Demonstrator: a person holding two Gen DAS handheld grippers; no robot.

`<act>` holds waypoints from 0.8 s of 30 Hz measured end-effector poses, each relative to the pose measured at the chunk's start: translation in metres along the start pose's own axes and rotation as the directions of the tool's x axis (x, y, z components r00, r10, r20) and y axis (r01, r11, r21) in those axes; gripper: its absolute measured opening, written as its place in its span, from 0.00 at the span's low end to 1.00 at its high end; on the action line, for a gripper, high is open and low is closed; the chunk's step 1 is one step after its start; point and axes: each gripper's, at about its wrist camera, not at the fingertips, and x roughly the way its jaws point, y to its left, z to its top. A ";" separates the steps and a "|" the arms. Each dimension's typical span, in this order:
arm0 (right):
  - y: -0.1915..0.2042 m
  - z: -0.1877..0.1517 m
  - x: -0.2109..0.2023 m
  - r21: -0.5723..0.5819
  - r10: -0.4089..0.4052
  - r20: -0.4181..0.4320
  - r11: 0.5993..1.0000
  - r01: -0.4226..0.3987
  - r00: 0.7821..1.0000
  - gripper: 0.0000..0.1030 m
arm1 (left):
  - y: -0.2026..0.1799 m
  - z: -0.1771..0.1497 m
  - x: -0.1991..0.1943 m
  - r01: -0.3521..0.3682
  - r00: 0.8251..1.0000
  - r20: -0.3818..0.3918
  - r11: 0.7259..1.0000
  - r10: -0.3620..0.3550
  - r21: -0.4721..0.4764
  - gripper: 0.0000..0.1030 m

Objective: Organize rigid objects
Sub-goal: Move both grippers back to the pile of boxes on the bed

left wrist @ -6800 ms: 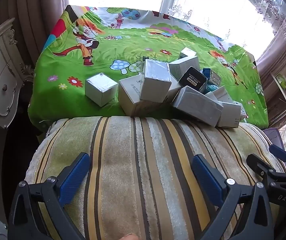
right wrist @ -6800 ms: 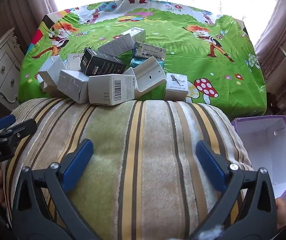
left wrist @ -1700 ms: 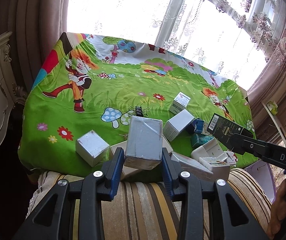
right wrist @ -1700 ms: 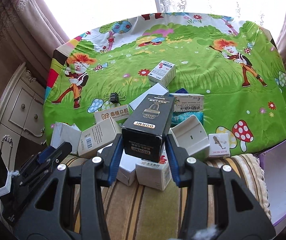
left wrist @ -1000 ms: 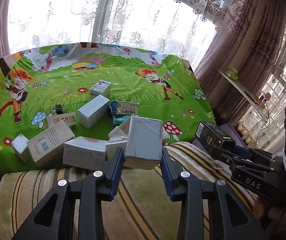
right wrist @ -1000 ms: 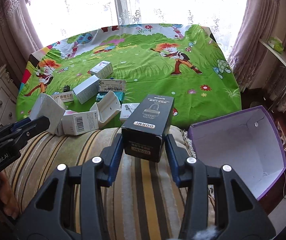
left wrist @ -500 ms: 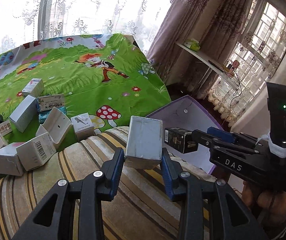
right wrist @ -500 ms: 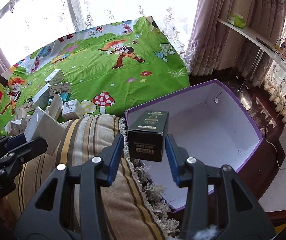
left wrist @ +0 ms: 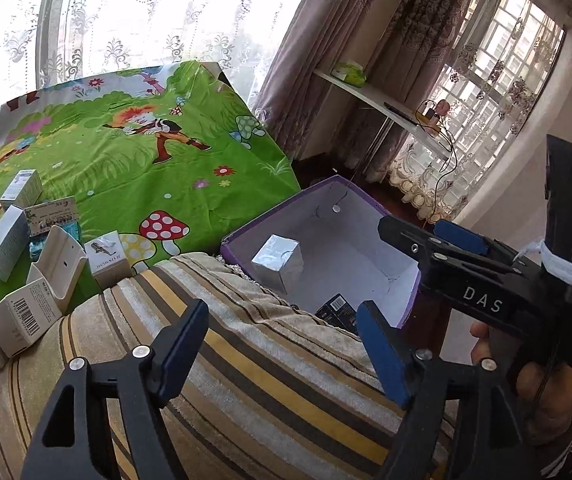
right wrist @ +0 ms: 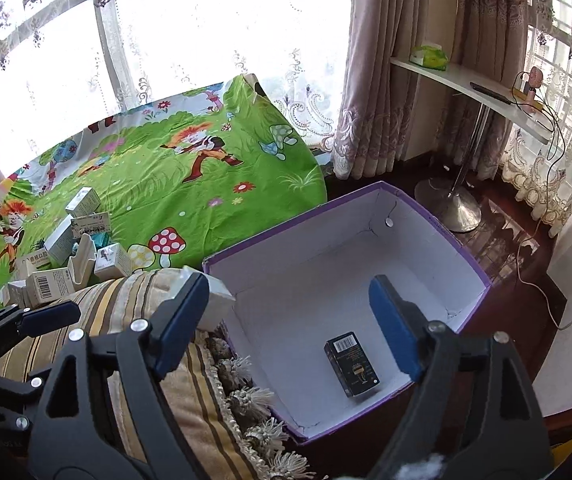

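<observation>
room: bright windows with lace curtains [right wrist: 190, 40], heavy mauve drapes, white shelf [right wrist: 469, 76] on a chrome stand, dark wood floor
surface: table under green cartoon cloth [right wrist: 158, 184]; striped beige-yellow cushion [left wrist: 246, 380] at its near edge, fringe hanging beside the bin
bin: one purple box [right wrist: 465, 264], white inside, open top, standing off the table's right corner and touching the cushion fringe
bin contents: two items; black box [right wrist: 351, 364] lies flat on the bin floor near the front wall; silver box [left wrist: 278, 260] is tilted at the bin's left wall, mid-fall or resting, cannot tell which
boxes on table: about eight small white and grey cartons [left wrist: 26, 312] clustered at the cloth's near left, close to the cushion; some overlap, so the count is rough
left gripper [left wrist: 282, 344]: one, jaws have just been opening, now spread wide, nothing between the pads, over the cushion and pointing at the bin
right gripper [right wrist: 289, 320]: one, jaws have just been opening, now wide apart, empty, directly above the bin with the black box below them
hands: one hand [left wrist: 541, 396] seen on the right gripper's handle
free space: right and far parts of the cloth are bare; most of the bin floor is uncovered
edges: bin rim sits lower than the cushion top; chrome stand base just behind the bin
</observation>
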 end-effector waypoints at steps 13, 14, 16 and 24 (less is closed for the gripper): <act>0.013 0.004 -0.014 -0.078 0.096 0.081 0.993 -0.090 0.992 0.93 | 0.012 -0.004 -0.018 -0.030 0.998 0.050 0.999 0.032 -0.043 0.77; 0.017 0.003 -0.015 -0.093 0.093 0.082 0.992 -0.085 0.992 0.93 | 0.014 -0.004 -0.020 -0.032 0.998 0.047 0.998 0.035 -0.049 0.77; 0.021 0.004 -0.018 -0.107 0.120 0.080 0.988 -0.112 0.989 0.93 | 0.020 -0.006 -0.026 -0.025 0.998 0.054 0.998 0.028 -0.063 0.77; 0.043 0.004 -0.020 -0.154 0.176 0.037 0.974 -0.169 0.984 0.93 | 0.048 -0.015 -0.063 -0.096 0.984 0.139 0.990 0.110 -0.105 0.77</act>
